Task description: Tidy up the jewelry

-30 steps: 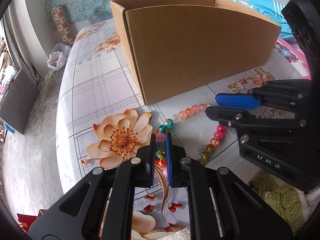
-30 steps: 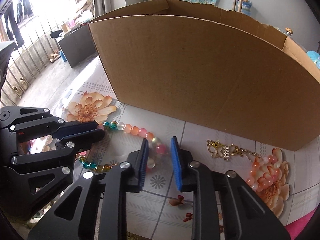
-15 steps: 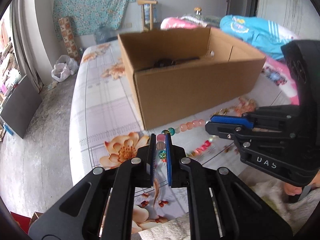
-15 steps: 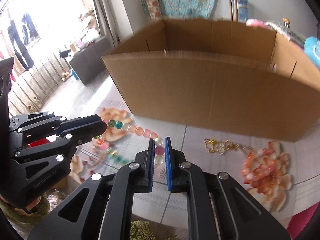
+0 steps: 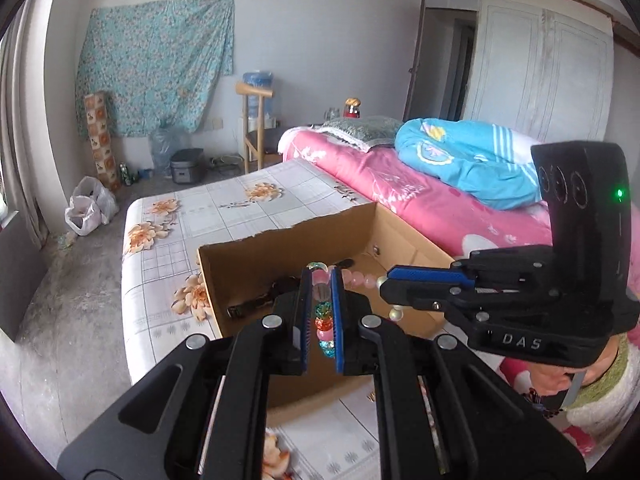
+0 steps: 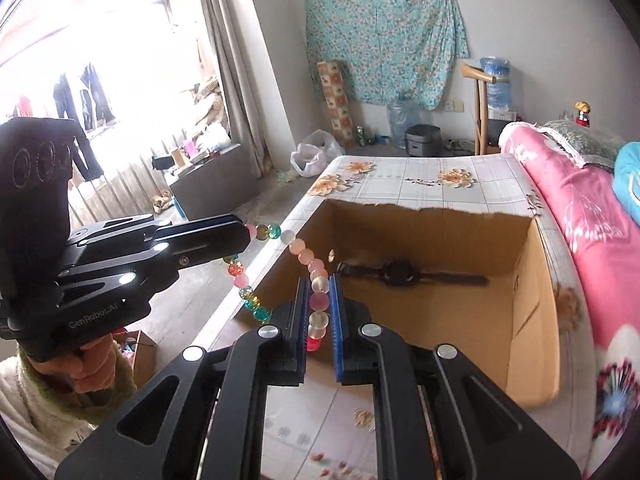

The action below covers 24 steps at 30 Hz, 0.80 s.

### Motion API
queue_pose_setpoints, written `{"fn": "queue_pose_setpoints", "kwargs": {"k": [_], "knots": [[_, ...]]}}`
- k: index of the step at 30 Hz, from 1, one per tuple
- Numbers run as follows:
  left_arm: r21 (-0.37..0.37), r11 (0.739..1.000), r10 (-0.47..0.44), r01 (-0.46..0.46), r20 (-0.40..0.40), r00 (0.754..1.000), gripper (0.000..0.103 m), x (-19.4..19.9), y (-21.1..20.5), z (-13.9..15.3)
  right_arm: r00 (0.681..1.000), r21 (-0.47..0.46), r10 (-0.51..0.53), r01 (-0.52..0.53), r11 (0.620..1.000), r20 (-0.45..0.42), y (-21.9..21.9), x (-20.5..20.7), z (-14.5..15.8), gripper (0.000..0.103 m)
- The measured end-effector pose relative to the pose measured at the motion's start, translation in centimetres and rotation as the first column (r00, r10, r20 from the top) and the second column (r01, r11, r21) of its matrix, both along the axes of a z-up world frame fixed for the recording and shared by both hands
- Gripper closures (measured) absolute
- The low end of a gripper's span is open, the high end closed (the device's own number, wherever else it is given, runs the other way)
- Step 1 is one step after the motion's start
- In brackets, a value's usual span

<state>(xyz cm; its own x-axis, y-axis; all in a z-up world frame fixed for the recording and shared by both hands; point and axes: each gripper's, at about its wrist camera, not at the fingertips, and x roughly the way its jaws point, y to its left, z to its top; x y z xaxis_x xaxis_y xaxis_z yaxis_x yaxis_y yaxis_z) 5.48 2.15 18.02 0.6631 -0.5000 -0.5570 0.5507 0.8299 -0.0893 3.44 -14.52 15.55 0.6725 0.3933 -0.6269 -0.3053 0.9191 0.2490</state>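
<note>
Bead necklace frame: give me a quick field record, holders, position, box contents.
item: bead necklace
left tool: shut on the necklace
right tool: shut on the necklace
necklace state: lifted clear of the table, strung between both tools, loose ends dangling
position: at the near wall of the cardboard box
box: open top, on the floral tablecloth
box contents: wristwatch
</note>
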Motion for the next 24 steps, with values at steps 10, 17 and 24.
{"fn": "queue_pose_setpoints", "kwargs": {"k": [10,17,24], "knots": [[0.249,0.969,0.049,0.004,-0.204,0.978,0.095,8.8,-1.9,-6.9,0.895,0.024,0.051,-0.046,0.999,-0.443,0.8,12.5,-7.6,0.093],[0.373,0.928,0.072,0.011,-0.206,0.976,0.084,9.4,-2.8,-8.7,0.856,-0.039,0.046,-0.077,0.996,-0.515,3.4,14.4,-10.5,0.092],[0.32,0.947,0.091,-0.038,-0.152,0.984,0.083,8.2,-1.7,-6.7,0.917,-0.03,0.017,-0.032,0.999,-0.398,2.0,13.5,-8.3,0.091]]}}
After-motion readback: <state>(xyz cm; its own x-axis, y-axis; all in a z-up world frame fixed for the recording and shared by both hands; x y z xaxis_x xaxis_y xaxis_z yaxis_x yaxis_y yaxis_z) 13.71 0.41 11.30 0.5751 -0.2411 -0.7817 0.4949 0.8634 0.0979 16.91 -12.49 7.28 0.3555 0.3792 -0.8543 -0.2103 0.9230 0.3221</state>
